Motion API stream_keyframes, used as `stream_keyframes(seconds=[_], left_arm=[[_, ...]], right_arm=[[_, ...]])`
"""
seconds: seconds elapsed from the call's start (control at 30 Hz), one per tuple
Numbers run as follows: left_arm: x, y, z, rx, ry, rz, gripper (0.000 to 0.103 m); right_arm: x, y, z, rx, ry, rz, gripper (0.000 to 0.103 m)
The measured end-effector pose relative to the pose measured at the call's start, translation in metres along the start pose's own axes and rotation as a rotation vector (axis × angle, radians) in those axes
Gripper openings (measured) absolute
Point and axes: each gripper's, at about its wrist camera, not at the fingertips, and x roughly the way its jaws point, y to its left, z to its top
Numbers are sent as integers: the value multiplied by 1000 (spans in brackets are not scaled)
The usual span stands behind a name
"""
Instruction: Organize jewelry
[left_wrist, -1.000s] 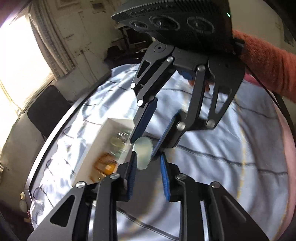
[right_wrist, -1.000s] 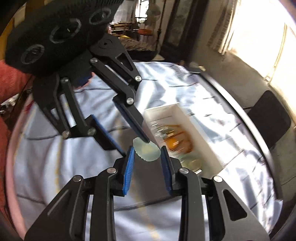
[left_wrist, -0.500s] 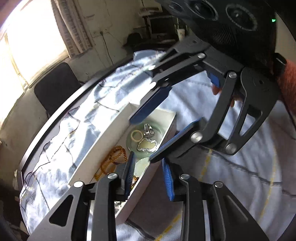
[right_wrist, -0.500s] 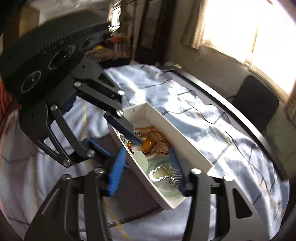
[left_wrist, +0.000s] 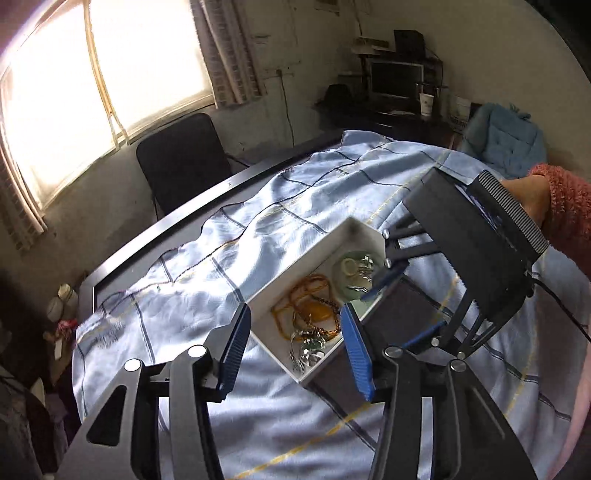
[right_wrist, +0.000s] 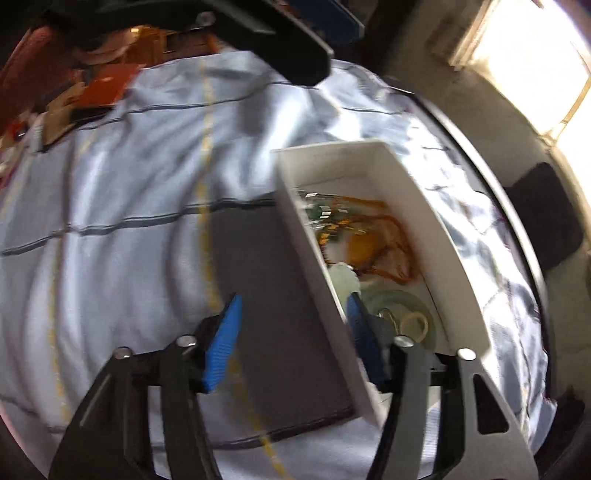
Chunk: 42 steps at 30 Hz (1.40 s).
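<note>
Both tools are matte black metal linkages with cut-out triangular windows and silver round-headed screws at the pivots. The left gripper (left_wrist: 295, 343) carries two ribbed blue pads (left_wrist: 233, 349) on the inner faces of its fingers. The right gripper (left_wrist: 400, 299), seen from the left wrist view, has the same blue-lined fingers below a boxy black housing with a finely ridged end plate. A thin black cable trails from that housing. The hand (left_wrist: 526, 201) behind it wears a coarse-knit sleeve (left_wrist: 570, 210) in rusty orange-red. The right wrist view is motion-blurred, though its blue pads (right_wrist: 221, 347) look identical.
</note>
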Motion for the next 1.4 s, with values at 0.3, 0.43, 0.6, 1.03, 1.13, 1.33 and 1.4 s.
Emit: stream_keyframes(seconds=[0.3, 0.43, 0.6, 1.03, 1.13, 1.33, 1.4], left_arm=[[-6, 7, -15, -49, -31, -52, 52], [-2, 11, -17, -72, -29, -75, 53], [-4, 0, -24, -61, -10, -113, 56], [-1, -47, -42, -54, 0, -104, 66], [-7, -49, -43, -134, -31, -37, 78], [-27, -58, -48, -309, -11, 137, 96], [-34, -69, -48, -298, -39, 161, 99]], right_arm=[[0, 6, -9, -18, 49, 81, 36], [11, 2, -7, -63, 12, 99, 31], [6, 7, -15, -131, -3, 166, 27], [-67, 19, -33, 59, -227, 134, 68], [-87, 36, -37, 144, -289, 25, 79], [-117, 81, -46, 480, -423, -260, 99], [-120, 89, -51, 611, -457, -248, 99]])
